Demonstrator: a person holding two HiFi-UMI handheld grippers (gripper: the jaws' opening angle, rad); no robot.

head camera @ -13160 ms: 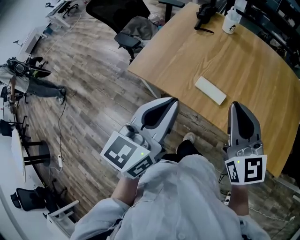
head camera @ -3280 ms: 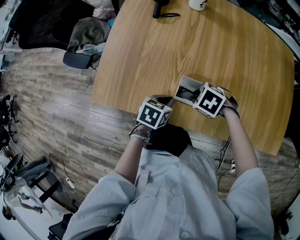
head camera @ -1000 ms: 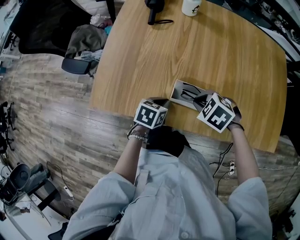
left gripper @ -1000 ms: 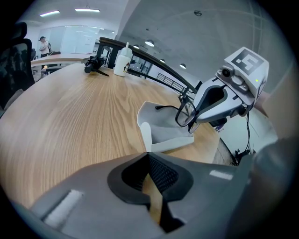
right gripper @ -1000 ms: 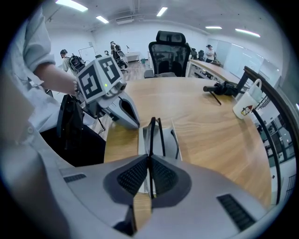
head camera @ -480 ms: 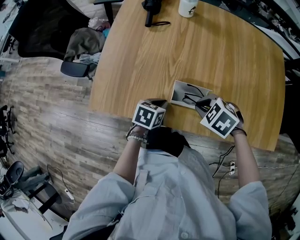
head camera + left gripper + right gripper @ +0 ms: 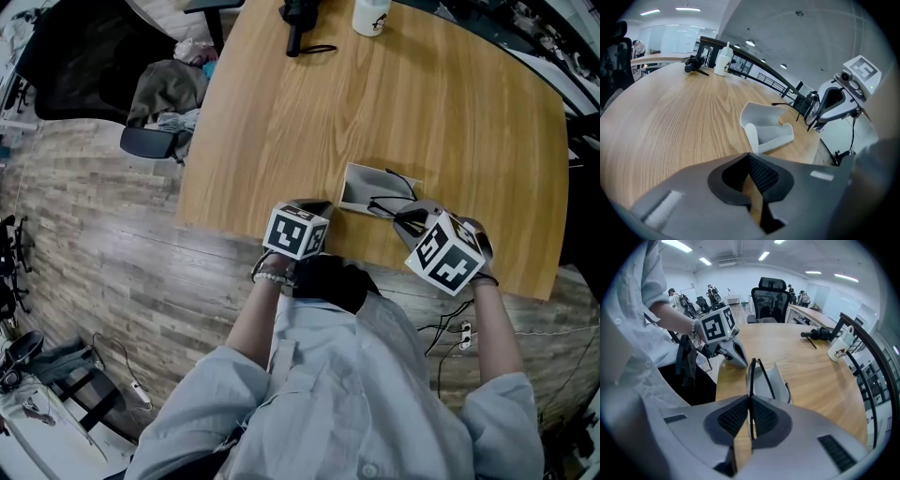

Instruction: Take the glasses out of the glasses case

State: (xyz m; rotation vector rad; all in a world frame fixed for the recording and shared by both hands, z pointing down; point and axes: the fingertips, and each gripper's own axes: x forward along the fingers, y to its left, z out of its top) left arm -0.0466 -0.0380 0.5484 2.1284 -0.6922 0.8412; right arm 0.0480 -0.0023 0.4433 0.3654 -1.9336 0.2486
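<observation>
Over the wood table (image 7: 281, 112), R gripper (image 7: 408, 217), clamped on the glasses (image 7: 387, 203), had just drawn them from the open case (image 7: 359, 187), task nearly done; L gripper (image 7: 319, 205) shut, empty.

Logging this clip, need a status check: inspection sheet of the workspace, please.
Surface: wooden table, light grain.
Job's things: glasses case open near the front edge, looks empty; glasses held above the table by its right end.
Clutter: white mug and black device with a strap, at the far edge.
Grippers: right gripper shut on the glasses' frame; left gripper shut, empty, short of the case.
Cables: cable on the floor under the near edge.
Surroundings: office chair draped with clothes; plank floor.
</observation>
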